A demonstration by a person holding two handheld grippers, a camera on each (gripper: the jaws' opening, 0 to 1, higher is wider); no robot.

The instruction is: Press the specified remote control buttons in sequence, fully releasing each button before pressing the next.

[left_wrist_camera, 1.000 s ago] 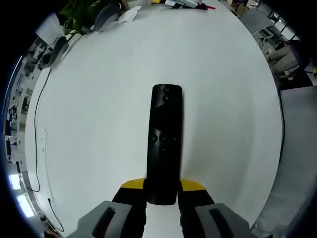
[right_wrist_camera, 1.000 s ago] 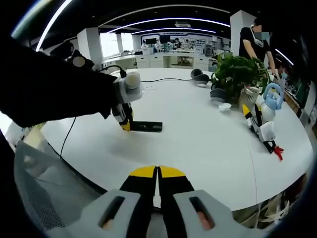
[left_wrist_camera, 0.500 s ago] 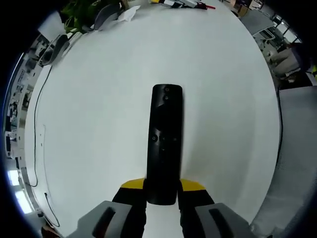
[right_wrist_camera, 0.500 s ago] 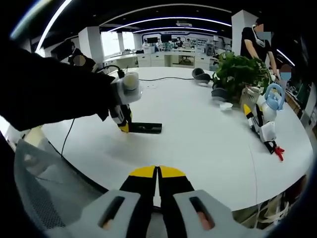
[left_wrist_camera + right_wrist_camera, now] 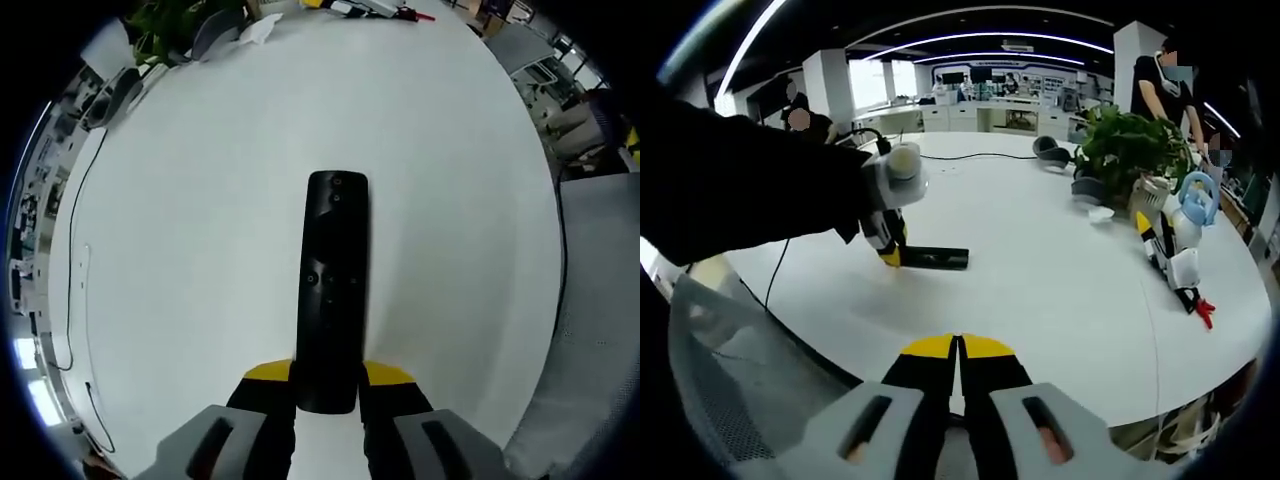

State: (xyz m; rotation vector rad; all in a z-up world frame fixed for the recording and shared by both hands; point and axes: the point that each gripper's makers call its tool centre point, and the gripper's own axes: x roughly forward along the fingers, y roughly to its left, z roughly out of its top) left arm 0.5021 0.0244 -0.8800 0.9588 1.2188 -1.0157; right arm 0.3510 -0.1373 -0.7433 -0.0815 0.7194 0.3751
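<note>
A long black remote control (image 5: 334,285) lies on the white round table (image 5: 200,230), buttons up, pointing away from me. My left gripper (image 5: 328,385) is shut on the remote's near end, yellow pads on both its sides. In the right gripper view the same remote (image 5: 934,258) lies flat on the table with the left gripper (image 5: 887,247) clamped on its left end, held by a dark sleeve (image 5: 740,190). My right gripper (image 5: 957,352) hovers at the table's near edge, jaws pressed together with nothing between them, well short of the remote.
A potted plant (image 5: 1122,145), grey headphones (image 5: 1048,150) and a toy robot with a red part (image 5: 1175,255) stand at the table's far right. A black cable (image 5: 75,300) runs along the table edge. A person (image 5: 1160,85) stands behind. A mesh chair (image 5: 730,400) is near left.
Both views have shifted only slightly with the hands. The remote stays in the left gripper's hold and the right gripper stays shut in place.
</note>
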